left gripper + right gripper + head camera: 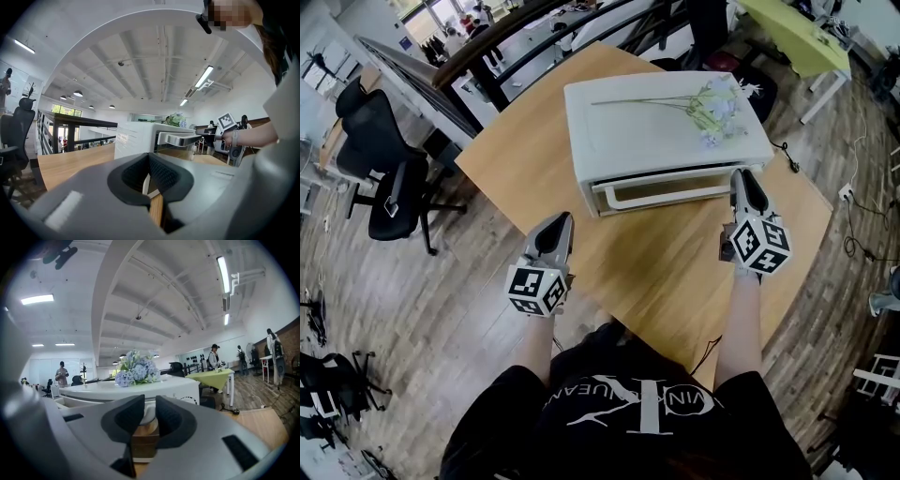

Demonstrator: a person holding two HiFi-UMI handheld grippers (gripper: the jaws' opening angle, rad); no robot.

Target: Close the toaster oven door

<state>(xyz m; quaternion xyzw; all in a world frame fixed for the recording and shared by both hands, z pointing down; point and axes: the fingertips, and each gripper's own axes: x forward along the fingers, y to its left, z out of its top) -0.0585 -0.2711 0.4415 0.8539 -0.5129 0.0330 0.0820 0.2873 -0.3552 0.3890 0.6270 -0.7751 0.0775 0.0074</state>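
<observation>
A white toaster oven [666,131] stands at the far side of a round wooden table [656,281], with a sprig of pale blue flowers [712,103] lying on its top. Its door, with a long handle [661,192], faces me and stands almost upright; whether it is fully seated I cannot tell. My right gripper [746,178] is shut and empty, its tips at the oven's front right corner beside the door. My left gripper [561,225] is shut and empty over the table, well short of the oven's front left. The left gripper view shows the handle [180,138] from the side.
The table's edge curves close behind both grippers. Black office chairs [389,178] stand on the wooden floor to the left, a dark railing [516,47] runs behind the table, and a green-covered table [797,33] is at the far right. People stand far off.
</observation>
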